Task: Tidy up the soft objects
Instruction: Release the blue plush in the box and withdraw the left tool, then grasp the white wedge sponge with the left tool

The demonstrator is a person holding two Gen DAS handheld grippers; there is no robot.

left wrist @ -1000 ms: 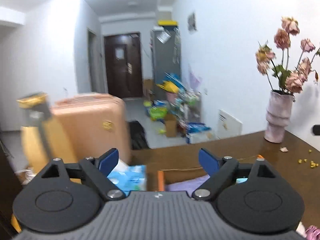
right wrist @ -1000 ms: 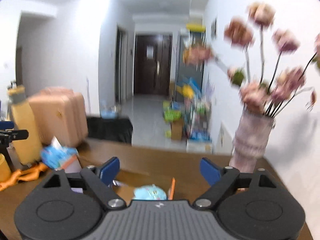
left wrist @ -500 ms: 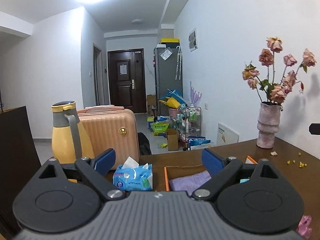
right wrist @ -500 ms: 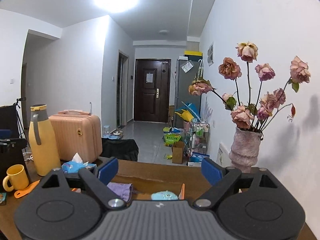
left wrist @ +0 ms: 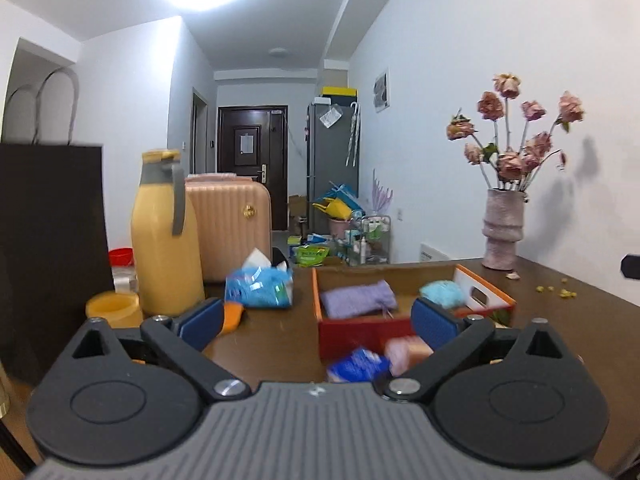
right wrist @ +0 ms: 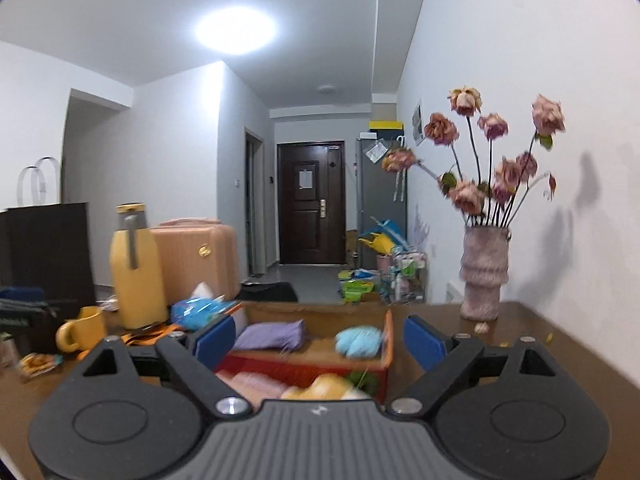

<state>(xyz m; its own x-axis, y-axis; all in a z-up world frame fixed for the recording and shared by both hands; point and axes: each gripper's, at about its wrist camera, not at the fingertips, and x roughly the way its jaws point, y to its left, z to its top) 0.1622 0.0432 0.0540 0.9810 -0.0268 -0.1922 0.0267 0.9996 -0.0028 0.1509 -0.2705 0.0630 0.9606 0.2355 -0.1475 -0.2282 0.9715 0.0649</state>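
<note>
An orange-and-red box [left wrist: 360,338] stands on the brown table, holding a purple cloth [left wrist: 358,298] and a light blue fluffy ball [left wrist: 442,292]. In front of the box lie a blue soft item [left wrist: 356,366] and a pink one [left wrist: 404,350], both blurred. My left gripper [left wrist: 318,322] hovers just before the box, its jaws opening, and no pad touches anything. In the right wrist view the box [right wrist: 387,336] shows the purple cloth [right wrist: 272,336] and blue ball [right wrist: 358,340], with pink [right wrist: 250,384], yellow [right wrist: 328,388] and green [right wrist: 362,380] soft things nearer. My right gripper [right wrist: 318,342] is open above them.
A yellow jug [left wrist: 164,236], a tissue pack [left wrist: 258,286] and a black paper bag [left wrist: 48,240] stand left of the box. A yellow mug [right wrist: 80,334] sits at the left. A vase of dried roses [left wrist: 502,232] stands by the right wall. A pink suitcase [left wrist: 228,228] is behind the table.
Both grippers have drawn back from the table's far edge and sunk lower, so the box and loose soft things now show close ahead. The left jaws have spread wider.
</note>
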